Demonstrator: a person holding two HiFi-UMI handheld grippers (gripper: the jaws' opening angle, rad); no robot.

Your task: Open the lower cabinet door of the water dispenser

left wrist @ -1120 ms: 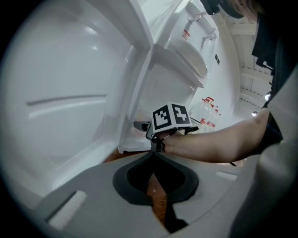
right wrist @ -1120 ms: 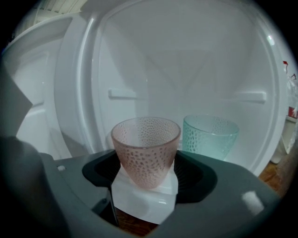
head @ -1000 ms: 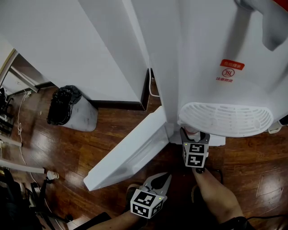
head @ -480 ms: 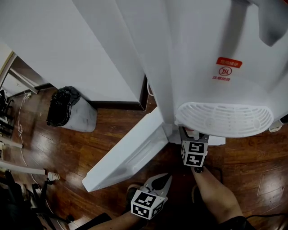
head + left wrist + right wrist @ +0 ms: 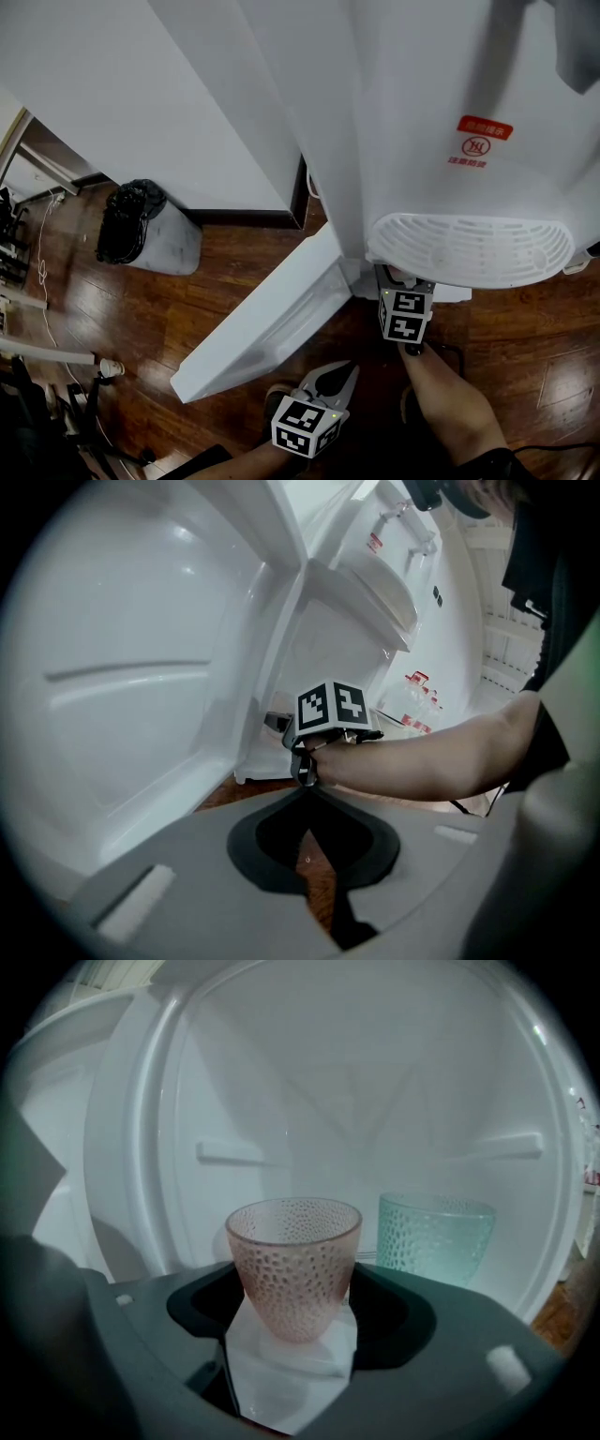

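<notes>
The white water dispenser [image 5: 422, 141] stands with its lower cabinet door [image 5: 272, 319] swung wide open to the left. My right gripper [image 5: 401, 286] reaches under the drip tray [image 5: 469, 248] into the cabinet. In the right gripper view my right gripper [image 5: 294, 1326] is shut on a pink dimpled cup [image 5: 294, 1265], its pads against both sides. A teal dimpled cup [image 5: 434, 1237] stands just behind it to the right. My left gripper [image 5: 345, 373] hangs low in front of the cabinet, shut and empty. In the left gripper view its tips [image 5: 306, 799] meet below the right gripper's marker cube [image 5: 328, 710].
A bin with a black bag [image 5: 141, 225] stands on the wooden floor at the left by the white wall [image 5: 112, 94]. Cables [image 5: 42, 272] trail along the far left. A shoe [image 5: 277, 398] shows beside my left gripper.
</notes>
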